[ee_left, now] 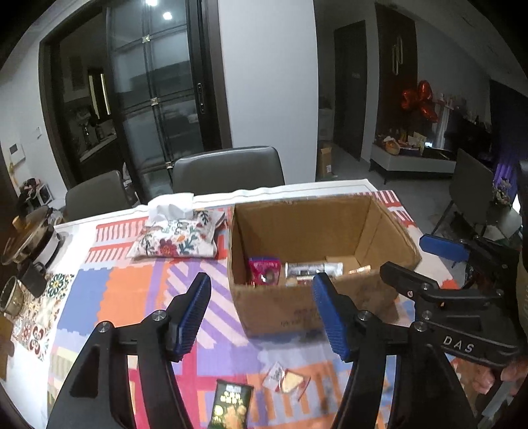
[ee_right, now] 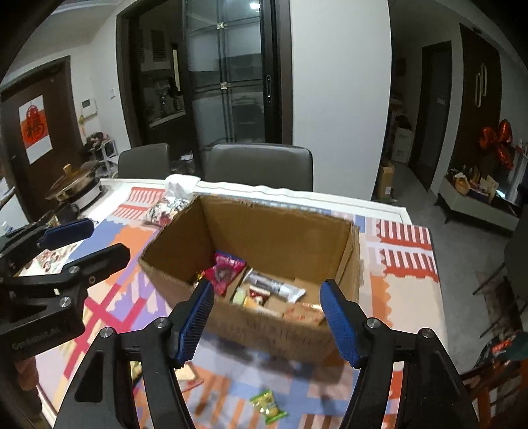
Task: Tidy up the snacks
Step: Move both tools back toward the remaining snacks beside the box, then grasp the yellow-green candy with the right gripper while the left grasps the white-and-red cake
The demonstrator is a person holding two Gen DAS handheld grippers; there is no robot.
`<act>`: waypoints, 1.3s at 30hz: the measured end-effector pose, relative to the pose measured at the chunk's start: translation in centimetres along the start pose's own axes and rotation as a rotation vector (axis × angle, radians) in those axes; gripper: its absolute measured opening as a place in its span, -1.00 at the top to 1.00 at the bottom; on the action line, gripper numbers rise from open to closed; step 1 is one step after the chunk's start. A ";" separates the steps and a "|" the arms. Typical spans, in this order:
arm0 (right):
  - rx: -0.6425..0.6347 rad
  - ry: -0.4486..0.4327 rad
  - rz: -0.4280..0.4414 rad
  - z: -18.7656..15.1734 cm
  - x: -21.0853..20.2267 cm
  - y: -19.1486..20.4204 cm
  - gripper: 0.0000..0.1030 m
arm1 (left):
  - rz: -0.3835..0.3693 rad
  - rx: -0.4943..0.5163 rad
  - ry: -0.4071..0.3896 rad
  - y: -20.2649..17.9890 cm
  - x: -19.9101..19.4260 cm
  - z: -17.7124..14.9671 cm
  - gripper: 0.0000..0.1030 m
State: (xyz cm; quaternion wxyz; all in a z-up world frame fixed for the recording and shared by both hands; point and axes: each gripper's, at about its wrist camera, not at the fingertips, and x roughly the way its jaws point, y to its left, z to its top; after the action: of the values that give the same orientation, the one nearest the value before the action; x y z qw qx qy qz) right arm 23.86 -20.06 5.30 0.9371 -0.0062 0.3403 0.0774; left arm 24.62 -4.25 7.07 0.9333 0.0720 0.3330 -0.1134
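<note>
Light level: dim indoor room, dark corners.
Source: two round white ceiling spotlights [ee_left: 158,8] glare at the top of the left wrist view.
Blur: the open brown cardboard box [ee_right: 264,330] smears along its near wall; the small green snack packet [ee_right: 268,405] is soft.
Distortion: the fisheye bends the dark-framed glass door [ee_left: 155,85] and blackens the corners.
Shadow: soft patch under the box.

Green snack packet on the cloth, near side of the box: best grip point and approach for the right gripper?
Judging by its pose, take the green snack packet from above, jaws across its narrow width at the middle. It lies flat on the patterned tablecloth, long axis running diagonally, so roll the right gripper to match. The gripper is open and empty, and the packet lies clear of the cardboard box.
</note>
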 end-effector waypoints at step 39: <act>-0.004 0.352 0.024 -13.9 7.5 -1.0 -0.31 | -0.075 -0.022 0.319 -4.2 5.7 -14.6 -0.28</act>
State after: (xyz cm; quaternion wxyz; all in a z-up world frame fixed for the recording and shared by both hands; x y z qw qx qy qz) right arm 20.78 -20.87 -10.18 0.8621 -0.0175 0.4990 0.0868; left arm 19.03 -6.19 -8.00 0.8646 0.0662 0.4804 -0.1315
